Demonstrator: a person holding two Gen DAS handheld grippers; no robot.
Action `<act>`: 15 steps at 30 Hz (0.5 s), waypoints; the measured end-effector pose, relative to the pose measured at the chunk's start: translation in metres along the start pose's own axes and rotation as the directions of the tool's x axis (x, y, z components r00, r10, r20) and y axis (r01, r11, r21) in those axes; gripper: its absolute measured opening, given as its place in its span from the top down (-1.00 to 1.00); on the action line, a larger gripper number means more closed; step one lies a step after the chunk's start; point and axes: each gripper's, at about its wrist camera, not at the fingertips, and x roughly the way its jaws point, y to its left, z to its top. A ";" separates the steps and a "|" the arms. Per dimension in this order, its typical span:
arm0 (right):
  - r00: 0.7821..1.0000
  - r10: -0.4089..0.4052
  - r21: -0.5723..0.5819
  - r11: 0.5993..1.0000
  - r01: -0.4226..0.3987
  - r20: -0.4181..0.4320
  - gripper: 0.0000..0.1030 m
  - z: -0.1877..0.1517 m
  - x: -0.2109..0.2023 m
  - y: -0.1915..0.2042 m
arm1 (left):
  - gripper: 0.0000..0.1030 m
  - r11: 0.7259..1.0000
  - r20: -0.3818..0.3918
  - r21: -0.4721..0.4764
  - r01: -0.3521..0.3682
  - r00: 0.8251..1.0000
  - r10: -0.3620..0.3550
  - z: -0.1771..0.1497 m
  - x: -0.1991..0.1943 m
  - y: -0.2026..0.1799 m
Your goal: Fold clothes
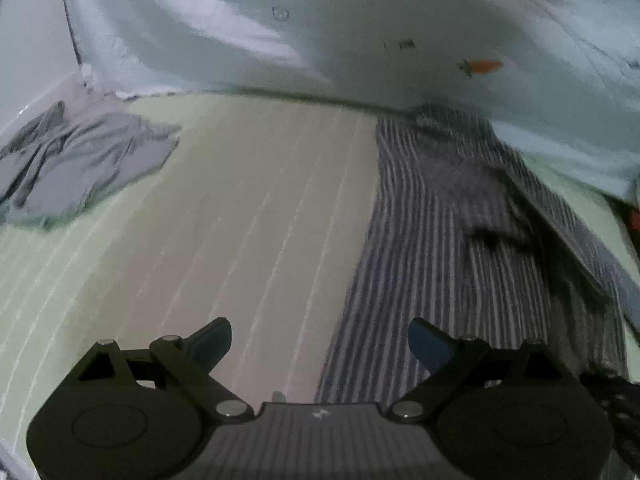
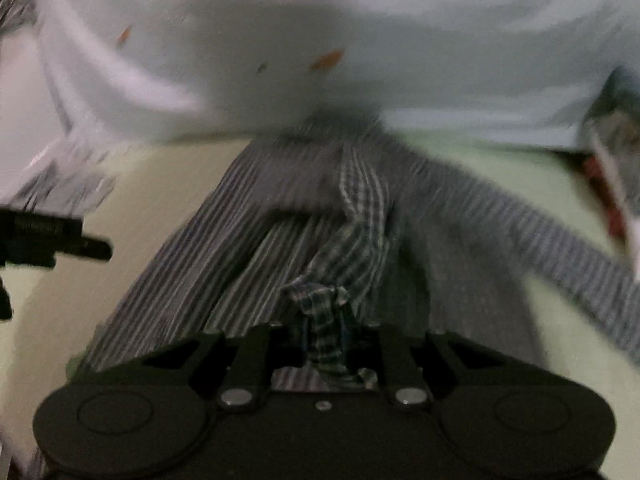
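Pale green bed sheet [image 1: 240, 208] carries your striped shirt [image 1: 432, 240] spread flat for folding; your left gripper [image 1: 320, 344] hangs released, your right gripper [image 2: 324, 336] pinches a plaid fold [image 2: 326, 344] of it.

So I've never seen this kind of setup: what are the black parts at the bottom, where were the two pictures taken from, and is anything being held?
No robot here: a person carries a two-finger claw in each hand, each with a wide-angle camera looking along its fingers. The left camera's picture shows the left claw open and empty above a pale striped bedsheet. On the sheet lie a striped shirt and a crumpled grey garment; a white cloth with small carrot prints hangs behind. The right camera's picture, which is blurred, shows the right claw closed on a bunched checked piece of fabric from the shirt.
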 end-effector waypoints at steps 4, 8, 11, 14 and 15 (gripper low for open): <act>1.000 0.002 0.070 0.998 0.000 -0.023 -0.09 -0.025 -0.016 0.006 | -0.84 0.998 -0.042 0.061 0.026 0.999 -0.024 -0.031 -0.013 0.006; 0.998 -0.056 0.137 0.989 0.056 -0.004 -0.81 -0.038 -0.037 0.007 | -0.84 0.993 -0.055 0.099 0.067 0.997 -0.062 -0.043 -0.020 0.012; 0.992 -0.123 0.156 0.980 0.122 -0.005 -1.00 -0.047 -0.055 0.009 | -0.84 0.990 -0.059 0.087 0.115 0.992 -0.110 -0.047 -0.023 0.014; 0.984 -0.180 0.183 0.966 0.180 -0.015 -1.00 -0.063 -0.075 0.012 | -0.84 0.978 -0.077 0.112 0.175 0.983 -0.167 -0.053 -0.023 0.009; 0.980 -0.195 0.205 0.959 0.196 -0.027 -1.00 -0.070 -0.081 0.011 | -0.84 0.974 -0.083 0.126 0.187 0.981 -0.178 -0.055 -0.023 0.006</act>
